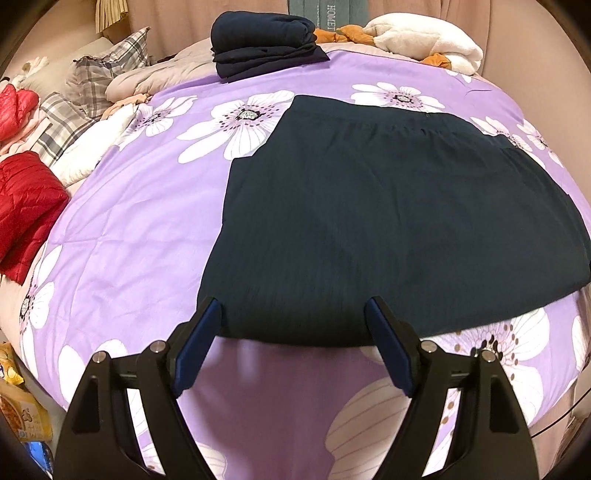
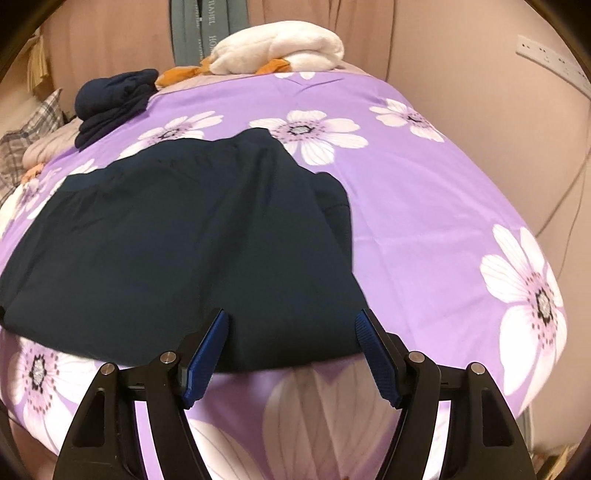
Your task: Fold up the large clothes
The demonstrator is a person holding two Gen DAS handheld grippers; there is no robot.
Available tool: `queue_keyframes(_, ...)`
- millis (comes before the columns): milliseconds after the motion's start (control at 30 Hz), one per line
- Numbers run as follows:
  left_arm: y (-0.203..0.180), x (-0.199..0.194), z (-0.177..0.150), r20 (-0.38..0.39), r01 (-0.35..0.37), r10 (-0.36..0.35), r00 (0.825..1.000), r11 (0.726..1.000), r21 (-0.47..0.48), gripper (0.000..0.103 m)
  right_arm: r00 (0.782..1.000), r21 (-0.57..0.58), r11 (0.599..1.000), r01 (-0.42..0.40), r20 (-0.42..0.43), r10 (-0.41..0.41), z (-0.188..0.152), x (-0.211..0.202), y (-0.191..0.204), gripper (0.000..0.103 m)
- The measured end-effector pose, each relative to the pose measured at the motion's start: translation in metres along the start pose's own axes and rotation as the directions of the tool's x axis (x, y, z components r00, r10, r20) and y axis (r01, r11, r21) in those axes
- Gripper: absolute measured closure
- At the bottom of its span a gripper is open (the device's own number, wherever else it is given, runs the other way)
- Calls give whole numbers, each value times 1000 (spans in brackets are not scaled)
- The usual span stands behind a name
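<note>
The left gripper [image 1: 293, 306] stands with its jaws spread wide and nothing between the blue pads [image 1: 195, 350] — it hangs over the near edge of the dark garment [image 1: 388, 221], whose hem shows in the gap without being pinched. The right gripper [image 2: 291, 317] is likewise spread and empty, poised over the same near edge further along, towards the garment's corner. The dark garment, a deep teal-black cloth, lies flat on the purple bedspread [image 1: 129, 240], which is printed with large white flowers; at its far end a gathered band runs across, and on one side a second layer sticks out from under the top one. Beyond it, at the far edge of the bed, sits a stack of folded navy clothes [image 1: 262, 44], and beside that a white plush bundle [image 1: 424, 40] with orange cloth [image 1: 347, 33] tucked under it. Behind these hangs a grey-green fabric strip [image 1: 325, 14] with pale lettering that reads "HOMET", cut off at the frame edge. To the left lie a red quilted jacket [image 1: 26, 210], plaid pillows [image 1: 110, 62] and, at the bed's corner, a yellow snack packet [image 1: 26, 413] whose print is too small to read. A white socket strip [image 2: 546, 55] sits on the wall to the right.
</note>
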State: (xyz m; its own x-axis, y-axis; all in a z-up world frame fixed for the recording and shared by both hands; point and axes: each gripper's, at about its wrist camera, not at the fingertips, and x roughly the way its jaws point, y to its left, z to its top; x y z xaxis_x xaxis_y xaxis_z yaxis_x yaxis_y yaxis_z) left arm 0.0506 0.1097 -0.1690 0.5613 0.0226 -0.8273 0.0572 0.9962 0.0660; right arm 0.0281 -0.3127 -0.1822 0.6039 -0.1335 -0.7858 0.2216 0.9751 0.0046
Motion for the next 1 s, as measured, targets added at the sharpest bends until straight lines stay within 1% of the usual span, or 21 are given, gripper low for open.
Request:
queue_keyframes(200,4,-3,-8,-18,-10,10,1000,1000,-1,22,1000,-17,1000,20,9,-20,-4,-10,1,32)
queue_keyframes(400,7,-9,-11,-30,-17,17,999,1000,-14,22,1000,-53,999,8,29,-7,-3,-21,14,32)
queue_keyframes(533,7,-16,-8,-23,-27,27,999,1000,-4,22,999,-84,996,-5,32,8,-1,-26,27,32)
queue_keyframes(633,4,-24,-4,-10,-34,34,999,999,-2,17,999,-103,995,-17,29,20,1,-29,37,32)
queue_keyframes(700,1,-30,-1,-1,-28,28,1000,1000,2,8,999,-115,993,-31,24,34,3,-31,45,32)
queue_keyframes(767,-4,-37,2,5,-21,21,1000,1000,12,5,998,-125,991,-53,20,56,5,-34,53,31)
queue_keyframes(833,-9,-45,5,18,-19,18,1000,1000,24,4,997,-140,987,-78,13,80,8,-38,62,26)
queue_keyframes(1000,-19,-57,13,24,7,-7,1000,999,37,1,991,-182,975,-130,18,136,14,-50,78,24)
